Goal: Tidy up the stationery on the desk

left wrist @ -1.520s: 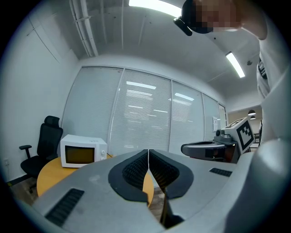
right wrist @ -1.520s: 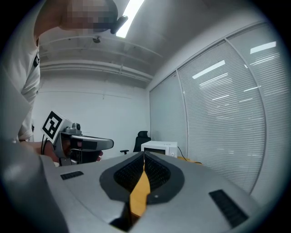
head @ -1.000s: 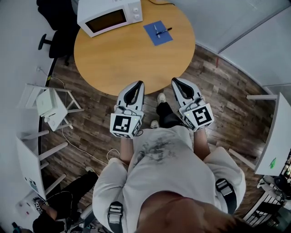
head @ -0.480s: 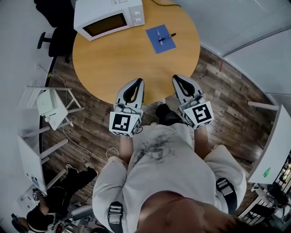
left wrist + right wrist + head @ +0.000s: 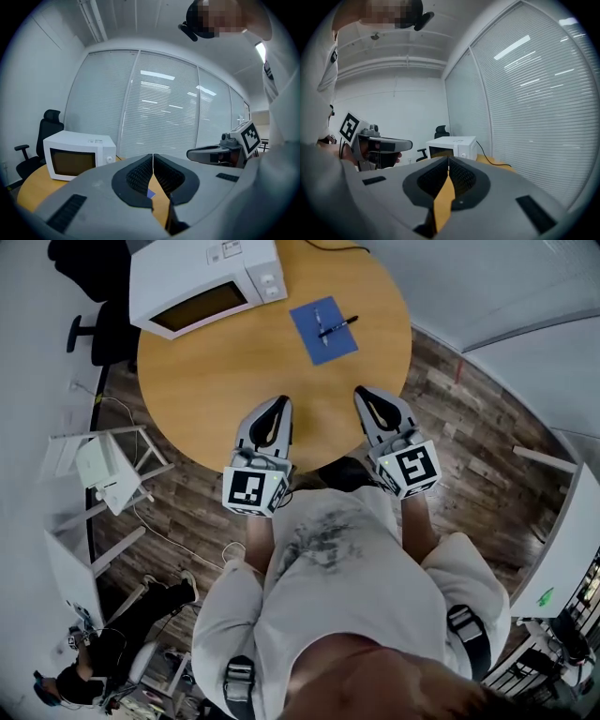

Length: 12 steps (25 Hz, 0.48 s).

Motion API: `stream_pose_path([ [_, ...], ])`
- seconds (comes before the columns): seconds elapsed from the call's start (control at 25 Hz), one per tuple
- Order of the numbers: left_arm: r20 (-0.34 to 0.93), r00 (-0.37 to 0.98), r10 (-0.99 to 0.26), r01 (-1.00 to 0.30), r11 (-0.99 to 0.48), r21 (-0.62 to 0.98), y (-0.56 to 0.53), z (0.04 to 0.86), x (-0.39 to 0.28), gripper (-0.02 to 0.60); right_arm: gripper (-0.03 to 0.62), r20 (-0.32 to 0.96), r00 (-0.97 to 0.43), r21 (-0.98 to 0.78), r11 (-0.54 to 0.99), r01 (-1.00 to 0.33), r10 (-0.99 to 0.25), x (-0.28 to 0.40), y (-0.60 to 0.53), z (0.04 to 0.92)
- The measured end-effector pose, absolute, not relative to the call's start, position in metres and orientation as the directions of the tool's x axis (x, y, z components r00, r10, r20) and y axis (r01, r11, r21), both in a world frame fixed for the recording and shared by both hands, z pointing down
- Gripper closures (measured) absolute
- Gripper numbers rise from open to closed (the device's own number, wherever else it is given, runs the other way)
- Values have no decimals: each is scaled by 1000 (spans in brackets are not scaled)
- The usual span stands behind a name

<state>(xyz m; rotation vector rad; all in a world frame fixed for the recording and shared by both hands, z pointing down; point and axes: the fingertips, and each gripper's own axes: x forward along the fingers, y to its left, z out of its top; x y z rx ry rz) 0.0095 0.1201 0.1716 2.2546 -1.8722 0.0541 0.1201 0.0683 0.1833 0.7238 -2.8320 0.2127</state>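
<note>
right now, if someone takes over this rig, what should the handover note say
Left tongs: shut, empty, over the round table's near edge.
Right tongs: shut, empty, alongside.
Blue notepad lies at the table's far side, black pen on top, microwave to its left.
Done: nothing picked up.
Left: reach pen and notepad, tidy them.

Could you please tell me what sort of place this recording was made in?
Probably an office room: a round wooden table bearing a microwave, an office chair, and glass walls with blinds.
</note>
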Motion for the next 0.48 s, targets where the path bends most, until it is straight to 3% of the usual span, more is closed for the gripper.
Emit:
stream_pose_path([
  [0.48, 202, 208, -957, -973, -181, 145, 67, 212, 0, 568, 530, 330, -781, -158, 785, -599, -530, 110, 2, 230],
])
